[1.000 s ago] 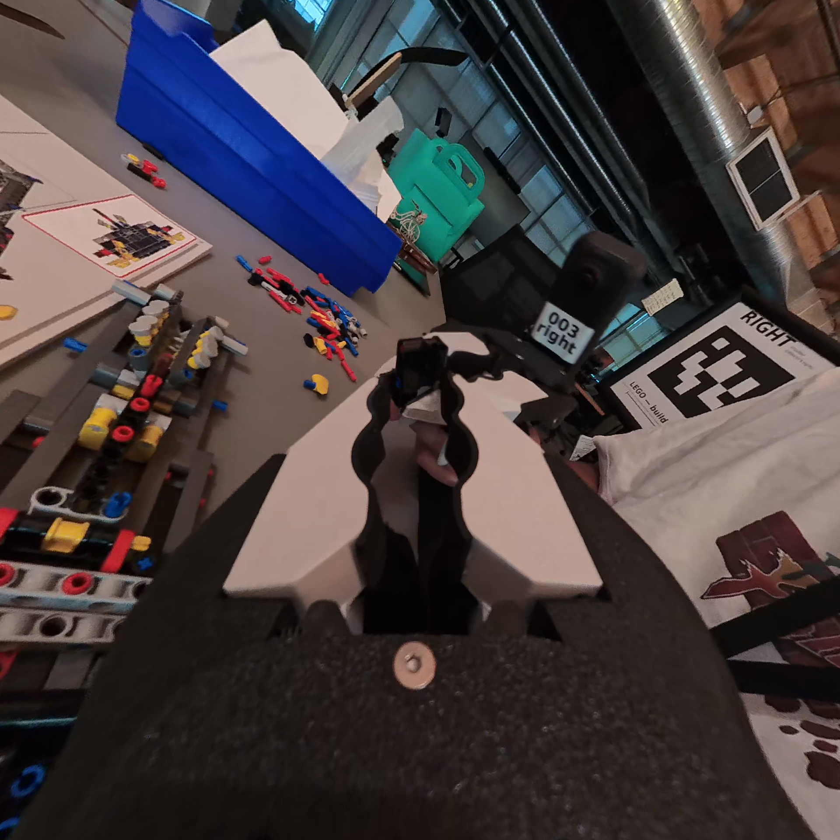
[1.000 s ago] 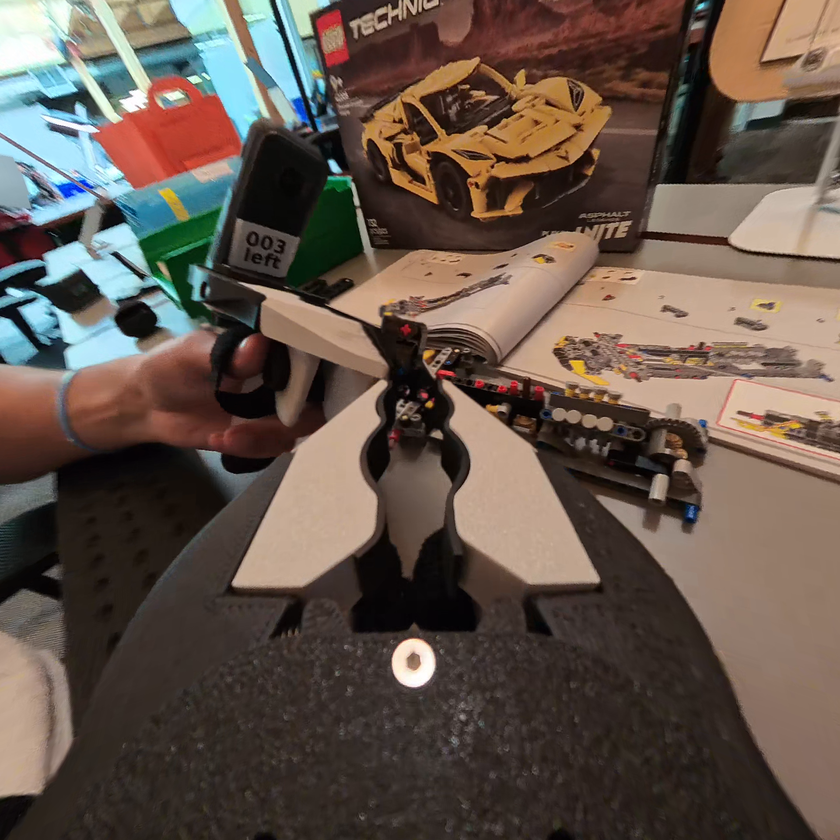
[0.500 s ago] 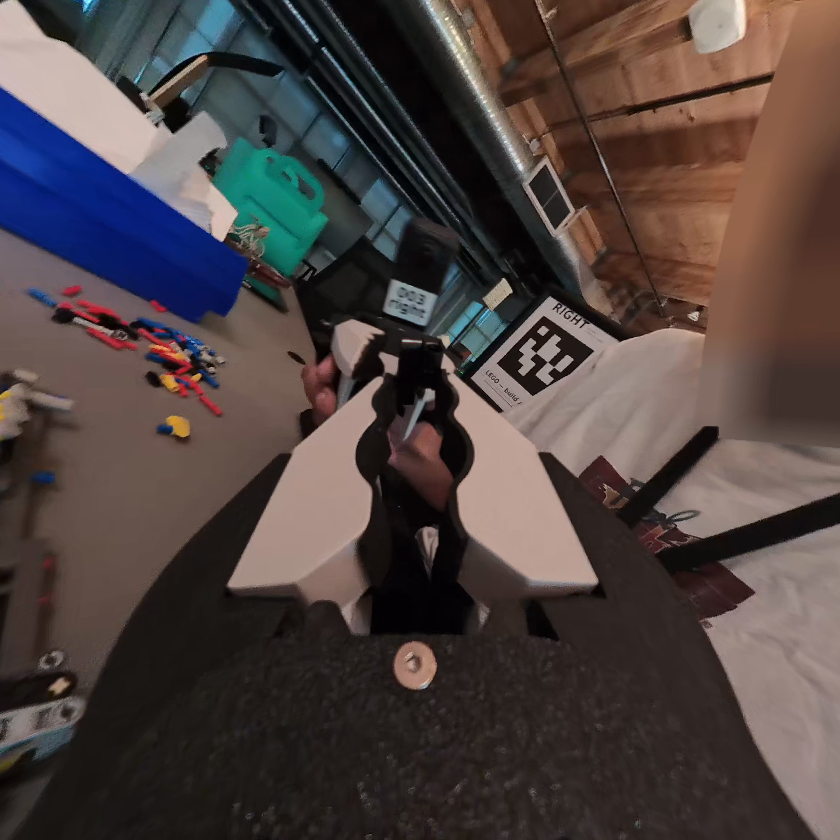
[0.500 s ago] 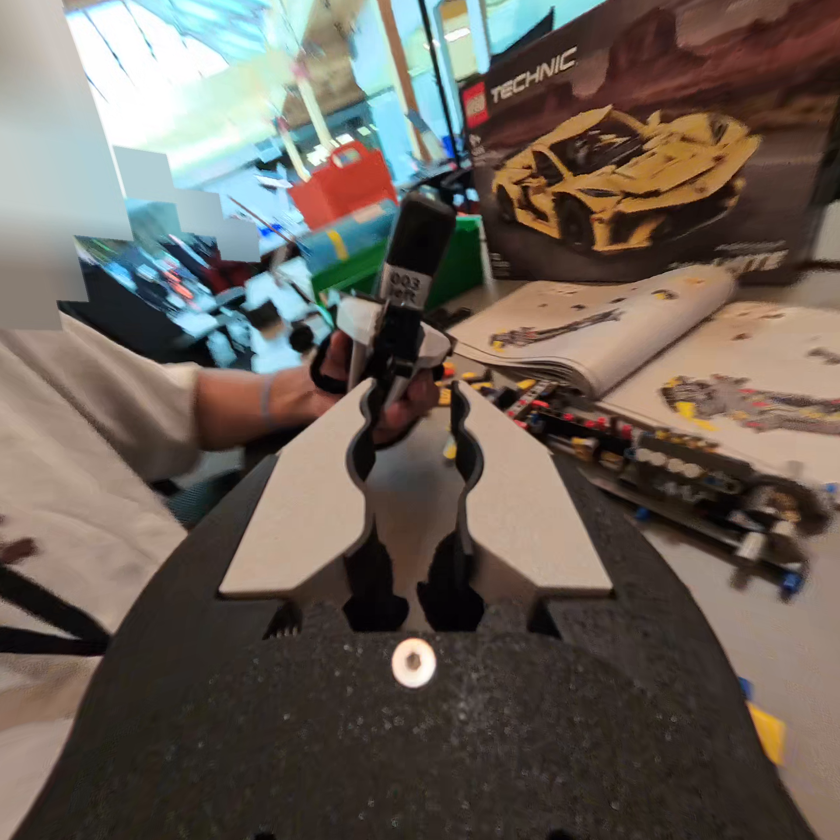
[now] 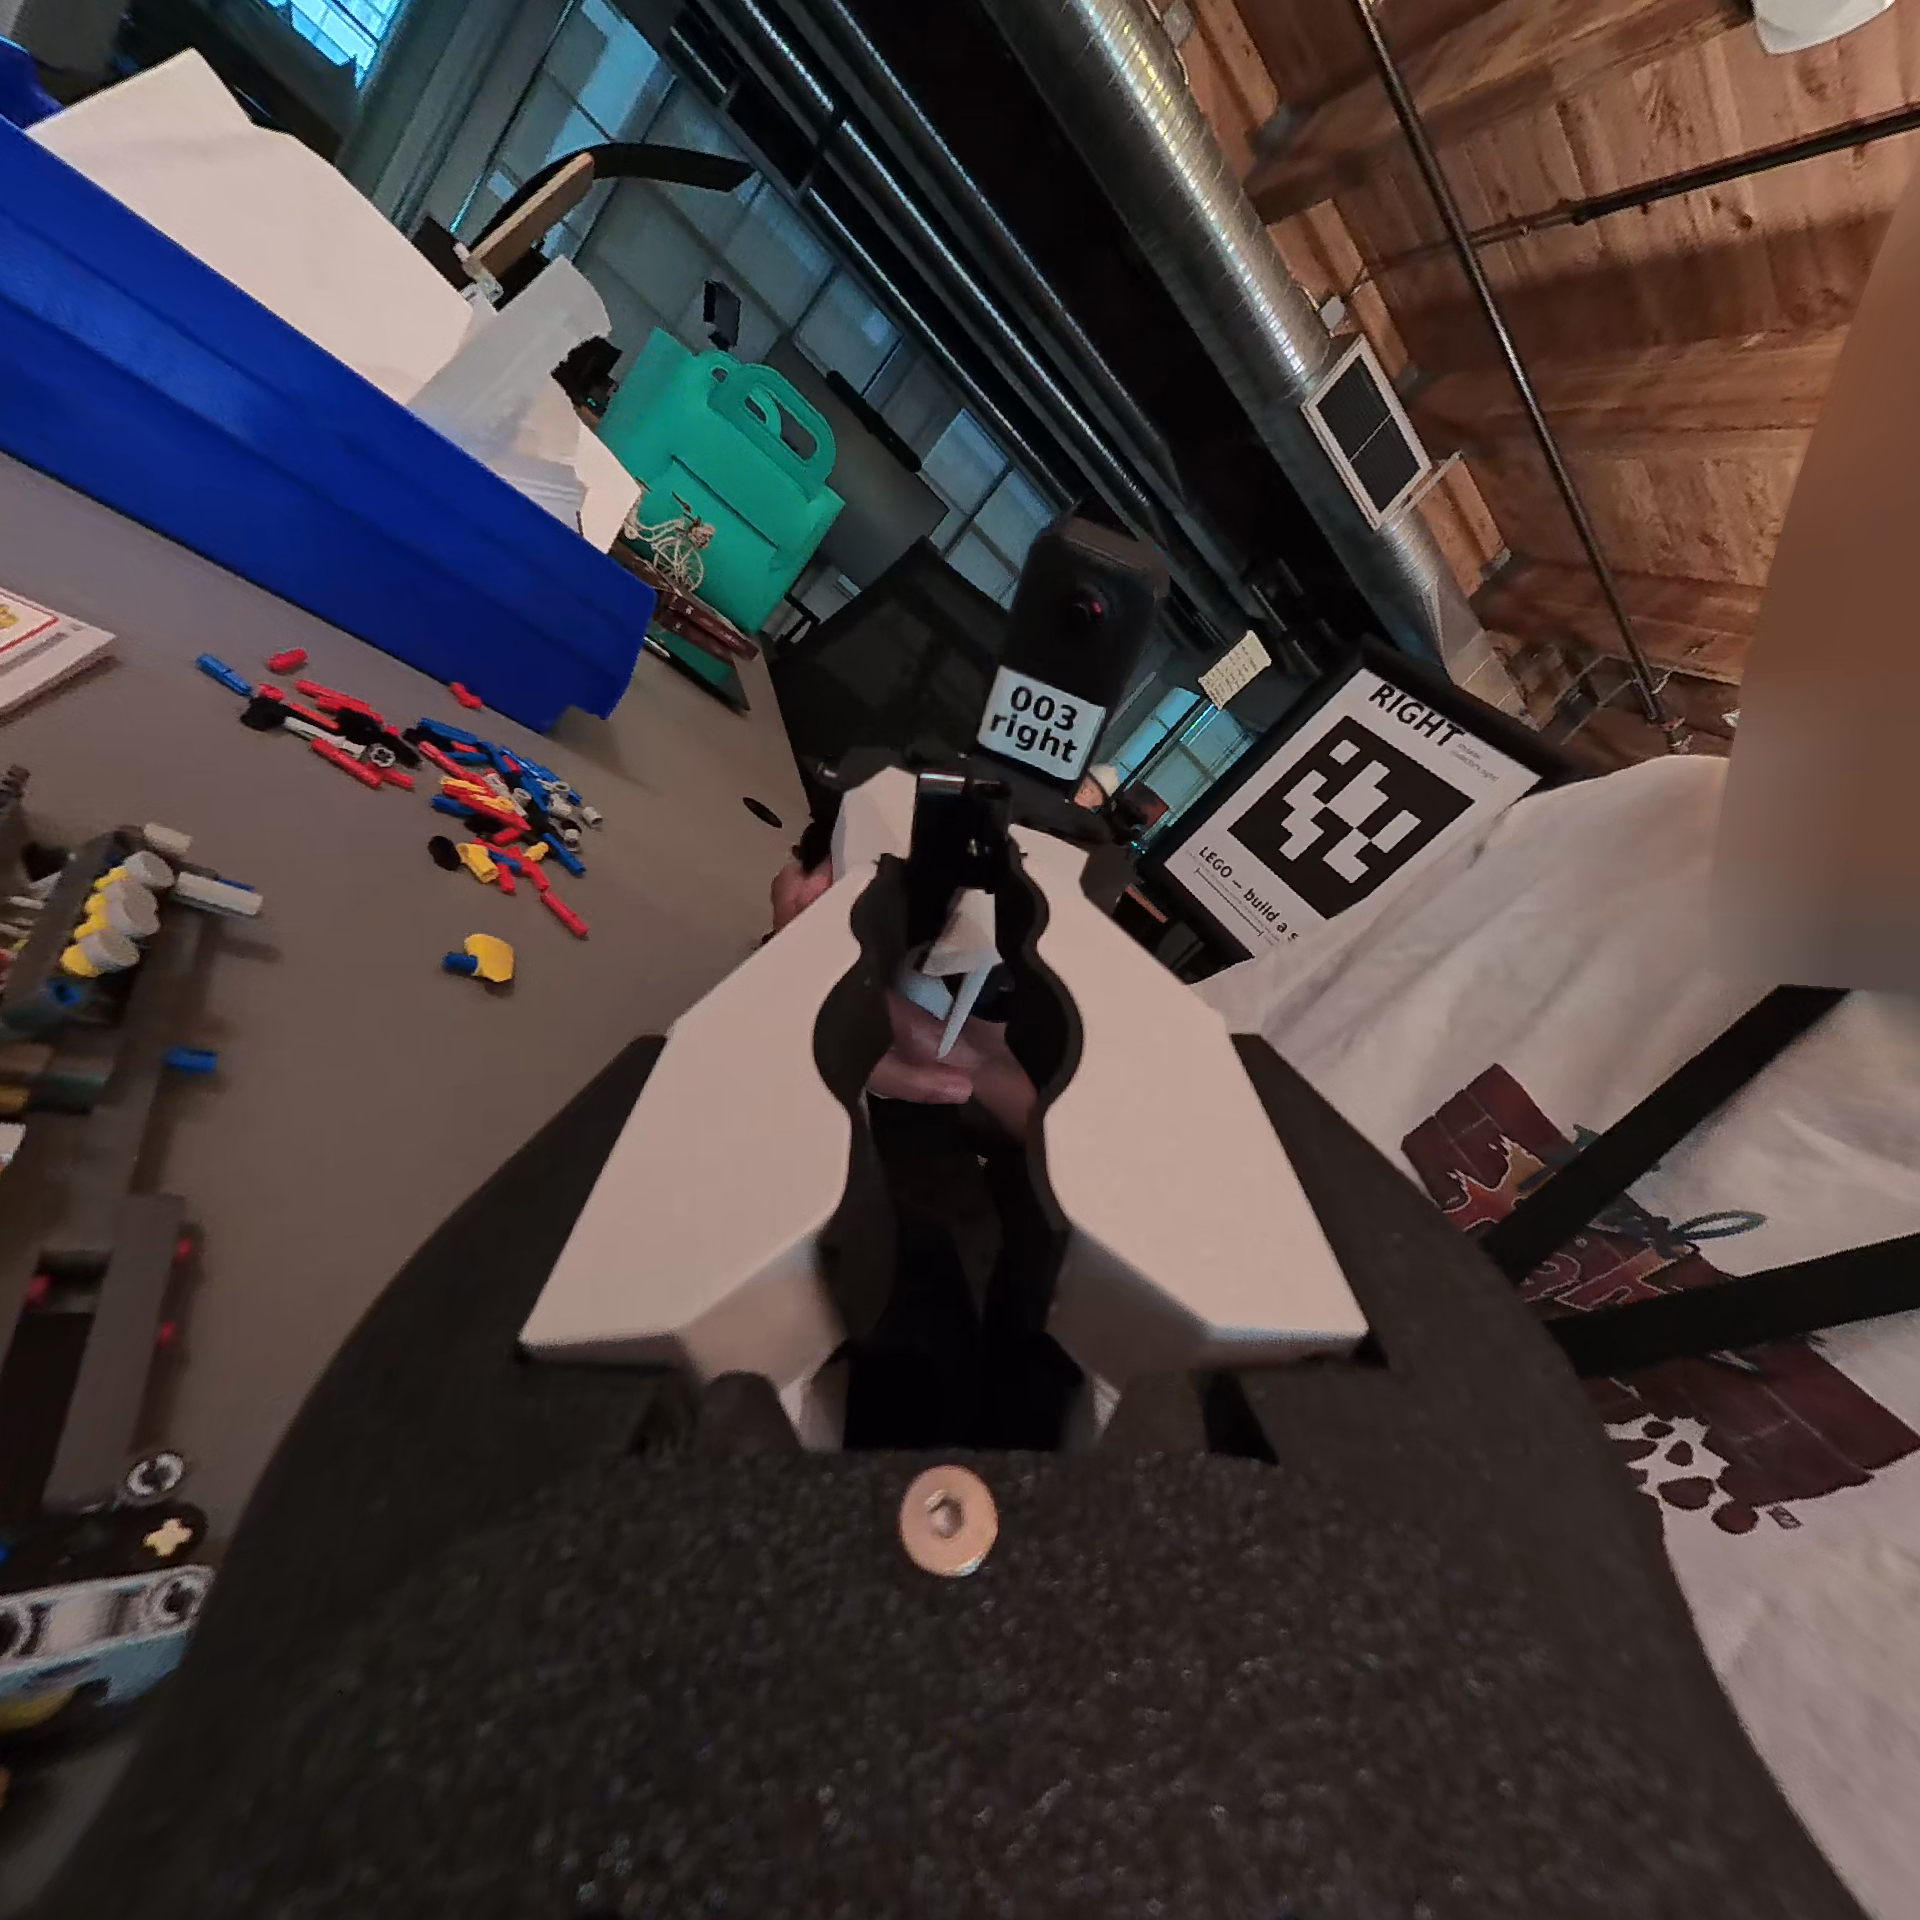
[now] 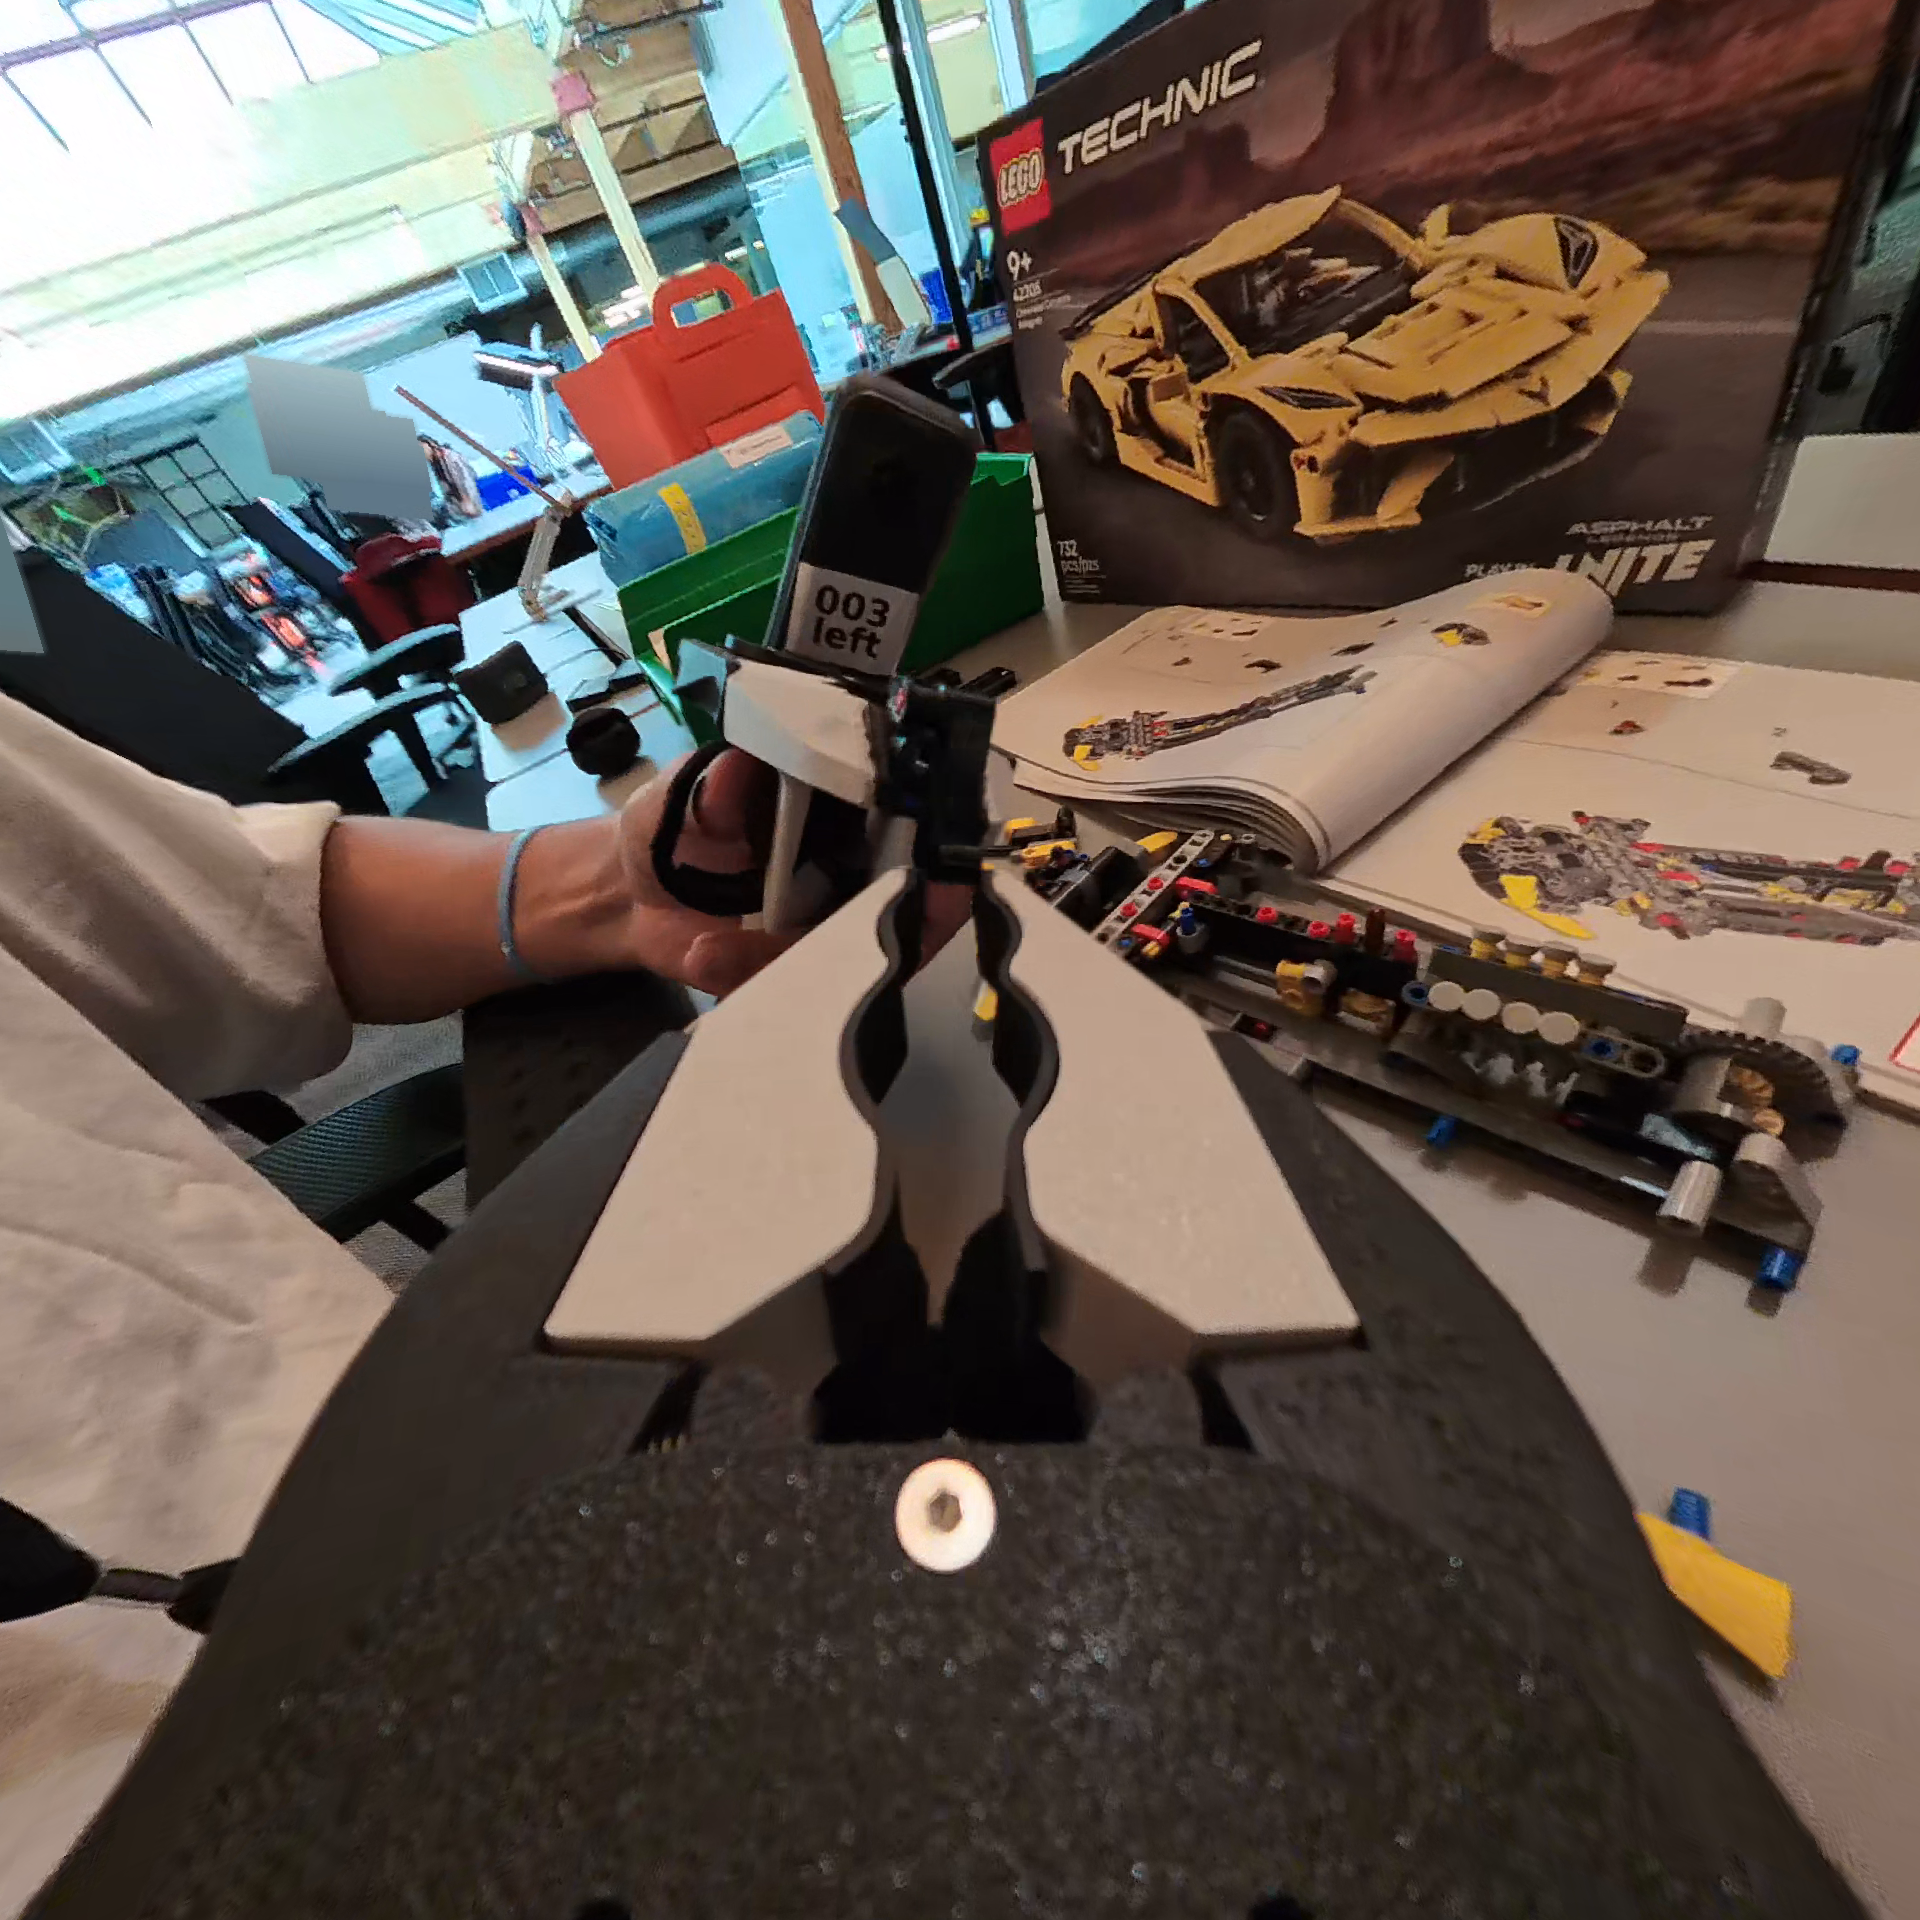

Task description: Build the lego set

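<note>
A small black Lego sub-assembly [image 6: 935, 769] with red and blue pins is held up in the air between my two grippers. My left gripper [image 5: 948, 862] is shut on it [image 5: 951, 831]; it also shows in the right wrist view [image 6: 914, 748], held by a hand [image 6: 644, 894]. My right gripper [image 6: 943, 883] faces it, with the jaws drawn narrow around the piece's lower end. The long car chassis [image 6: 1455, 997] lies on the grey table by the open instruction book [image 6: 1299, 727]. The chassis also shows at the left edge of the left wrist view [image 5: 94, 935].
A heap of loose red, blue and yellow parts [image 5: 488, 790] lies near a blue bin [image 5: 260, 436]. A yellow part [image 5: 483, 956] lies alone. The set's box [image 6: 1403, 312] stands behind the book, beside a green bin [image 6: 727, 592]. A yellow panel [image 6: 1714, 1600] lies at the near right. My two grippers' fingertips are within a few centimetres of each other. My right gripper's tips are some 15 cm from the yellow panel [image 6: 1714, 1600]. My left wrist view [image 5: 502, 954] looks at it from another angle.
Half a second ago my right gripper was open and apart from the piece. It has now come back to it and narrowed around its lower end. The left gripper kept its hold throughout.
</note>
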`<state>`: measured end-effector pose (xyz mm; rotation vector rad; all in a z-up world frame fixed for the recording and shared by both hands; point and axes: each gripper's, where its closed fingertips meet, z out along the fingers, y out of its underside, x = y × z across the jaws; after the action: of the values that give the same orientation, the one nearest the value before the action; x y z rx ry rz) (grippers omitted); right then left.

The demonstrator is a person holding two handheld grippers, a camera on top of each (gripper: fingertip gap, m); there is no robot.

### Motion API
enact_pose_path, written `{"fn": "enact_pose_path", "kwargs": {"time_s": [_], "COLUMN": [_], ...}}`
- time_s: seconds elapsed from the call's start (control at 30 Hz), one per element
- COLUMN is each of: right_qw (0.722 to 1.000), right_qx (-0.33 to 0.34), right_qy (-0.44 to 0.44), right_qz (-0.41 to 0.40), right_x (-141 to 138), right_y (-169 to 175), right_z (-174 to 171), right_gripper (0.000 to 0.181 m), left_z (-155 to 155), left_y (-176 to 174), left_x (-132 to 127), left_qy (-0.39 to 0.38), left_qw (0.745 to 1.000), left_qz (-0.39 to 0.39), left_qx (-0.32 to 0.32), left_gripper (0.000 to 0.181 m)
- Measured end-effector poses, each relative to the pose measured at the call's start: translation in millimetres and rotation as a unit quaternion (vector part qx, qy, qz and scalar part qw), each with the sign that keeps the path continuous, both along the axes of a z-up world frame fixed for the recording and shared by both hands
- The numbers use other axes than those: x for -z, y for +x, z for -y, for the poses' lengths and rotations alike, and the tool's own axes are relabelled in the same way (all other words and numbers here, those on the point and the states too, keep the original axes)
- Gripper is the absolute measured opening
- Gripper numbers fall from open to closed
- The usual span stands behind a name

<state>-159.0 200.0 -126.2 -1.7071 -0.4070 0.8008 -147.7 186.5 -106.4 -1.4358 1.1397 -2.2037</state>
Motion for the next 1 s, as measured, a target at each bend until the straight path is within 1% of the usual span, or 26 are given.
{"fn": "enact_pose_path", "kwargs": {"time_s": [0.1, 0.17, 0.23, 0.37, 0.4, 0.47, 0.53, 0.57, 0.6, 0.67, 0.73, 0.8, 0.87, 0.93, 0.97, 1.0], "right_qw": [0.998, 0.997, 0.998, 0.993, 0.991, 0.990, 0.989, 0.991, 0.994, 0.996, 0.982, 0.957, 0.938, 0.932, 0.930, 0.931], "right_qx": [-0.015, -0.030, -0.050, -0.081, -0.093, -0.124, -0.133, -0.122, -0.095, -0.026, 0.066, 0.130, 0.168, 0.184, 0.188, 0.190], "right_qy": [-0.019, -0.024, -0.015, 0.013, 0.009, -0.036, -0.056, -0.045, -0.025, 0.028, 0.073, 0.105, 0.112, 0.107, 0.105, 0.103], "right_qz": [-0.052, -0.064, -0.028, 0.090, 0.091, 0.062, 0.038, 0.033, 0.037, 0.085, 0.163, 0.238, 0.283, 0.295, 0.296, 0.294], "right_x": [-1, 0, 3, 7, 6, 10, 12, 11, 9, 8, 9, 12, 17, 20, 21, 21], "right_y": [-1, -2, -3, -3, -4, -6, -6, -5, -1, 7, 17, 20, 19, 19, 19, 20], "right_z": [1, 3, 7, 15, 17, 21, 22, 20, 15, 6, -2, -6, -10, -14, -15, -16], "right_gripper": [0.006, 0.005, 0.005, 0.005, 0.005, 0.005, 0.006, 0.007, 0.014, 0.021, 0.021, 0.021, 0.022, 0.020, 0.014, 0.014], "left_z": [0, 0, 3, 12, 14, 17, 17, 16, 11, -1, -12, -16, -15, -12, -11, -11], "left_y": [0, 0, -2, -6, -7, -7, -5, -3, -1, 4, 7, 9, 11, 12, 13, 14], "left_x": [0, 1, 4, 7, 6, 8, 9, 9, 10, 13, 16, 18, 21, 23, 25, 25], "left_qy": [0.018, 0.042, 0.076, 0.156, 0.167, 0.191, 0.201, 0.195, 0.184, 0.151, 0.104, 0.063, 0.037, 0.027, 0.029, 0.033], "left_qw": [1.000, 0.999, 0.997, 0.988, 0.986, 0.982, 0.979, 0.981, 0.982, 0.986, 0.990, 0.993, 0.995, 0.995, 0.995, 0.994], "left_qz": [-0.001, -0.003, -0.009, -0.012, -0.008, -0.007, -0.008, -0.009, -0.016, -0.036, -0.050, -0.058, -0.065, -0.070, -0.072, -0.074], "left_qx": [-0.009, -0.015, -0.010, 0.006, 0.005, 0.000, -0.010, -0.017, -0.028, -0.057, -0.076, -0.076, -0.072, -0.067, -0.069, -0.075], "left_gripper": [0.015, 0.015, 0.015, 0.015, 0.015, 0.015, 0.015, 0.015, 0.015, 0.015, 0.015, 0.015, 0.015, 0.015, 0.015, 0.015]}}
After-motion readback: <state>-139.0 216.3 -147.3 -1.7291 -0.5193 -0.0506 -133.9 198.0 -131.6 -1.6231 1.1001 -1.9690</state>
